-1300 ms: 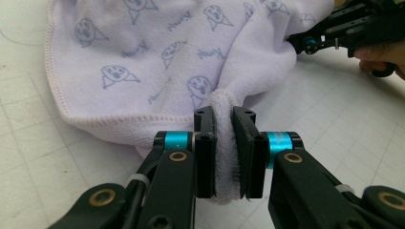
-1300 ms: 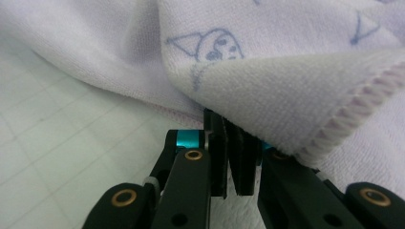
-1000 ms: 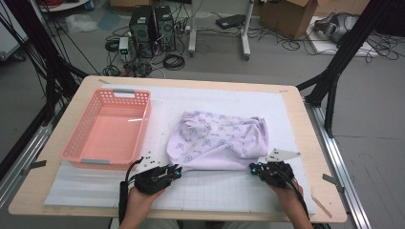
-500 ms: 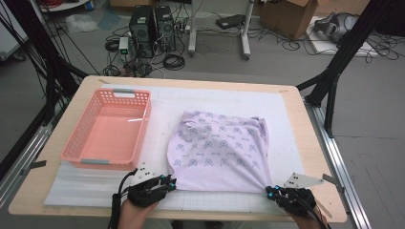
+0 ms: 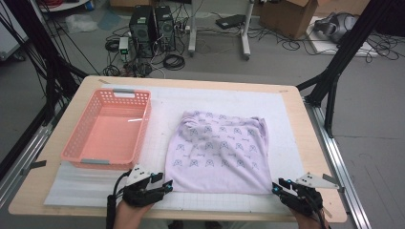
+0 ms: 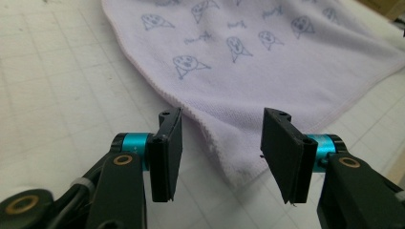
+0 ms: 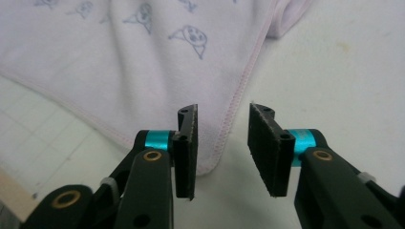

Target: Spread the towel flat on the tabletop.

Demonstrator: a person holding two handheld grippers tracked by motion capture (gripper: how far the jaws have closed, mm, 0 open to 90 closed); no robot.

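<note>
A pale lilac cloth (image 5: 219, 152) printed with small figures lies spread flat on the white mat (image 5: 224, 98). My left gripper (image 5: 165, 187) sits at its near left corner and my right gripper (image 5: 277, 187) at its near right corner. In the left gripper view the left gripper (image 6: 222, 143) has just been opening, and the cloth's corner (image 6: 248, 62) lies loose on the mat between the jaws, untouched by the pads. The right gripper (image 7: 222, 138) has also just been opening, with the hemmed corner (image 7: 95, 71) resting free between its jaws.
An empty pink plastic basket (image 5: 107, 129) stands on the left part of the mat. The wooden table's front edge (image 5: 215, 214) runs just below both grippers. Black frame legs, computers and cables lie on the floor beyond the table.
The bunched cloth was drawn toward the front edge and spread flat. My right gripper moved right and nearer the edge. Both grippers went from shut on the corners to open.
</note>
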